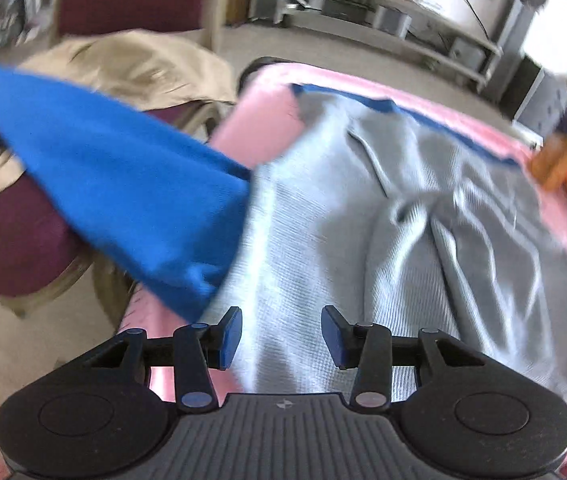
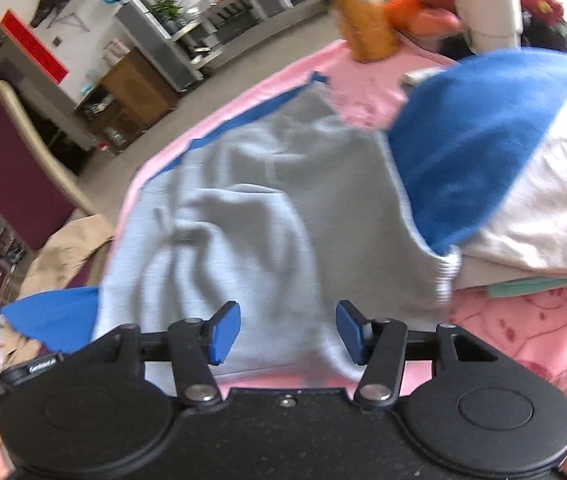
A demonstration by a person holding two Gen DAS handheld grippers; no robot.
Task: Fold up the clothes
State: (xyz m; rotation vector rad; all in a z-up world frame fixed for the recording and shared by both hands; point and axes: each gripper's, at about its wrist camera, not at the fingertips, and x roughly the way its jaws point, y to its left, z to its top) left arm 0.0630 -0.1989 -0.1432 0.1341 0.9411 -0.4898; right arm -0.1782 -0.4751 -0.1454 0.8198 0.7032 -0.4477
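A grey sweatshirt (image 1: 363, 220) with blue sleeves lies spread and rumpled on a pink-covered table (image 1: 259, 120). Its left blue sleeve (image 1: 123, 184) hangs out past the table's left edge. In the right wrist view the same grey sweatshirt (image 2: 267, 200) fills the middle, and its other blue sleeve (image 2: 467, 152) drapes over a stack of folded clothes. My left gripper (image 1: 282, 338) hovers open over the sweatshirt's near hem with nothing between its fingers. The right gripper (image 2: 287, 332) is also open and holds nothing, just above the near hem.
A pile of folded white and grey clothes (image 2: 543, 208) sits on the right of the pink table (image 2: 523, 332). Maroon chairs (image 1: 15, 240) stand left, one with a beige garment (image 1: 135, 68) on it. Orange plush toys (image 2: 363, 12) and a white pot (image 2: 487, 0) stand at the far end.
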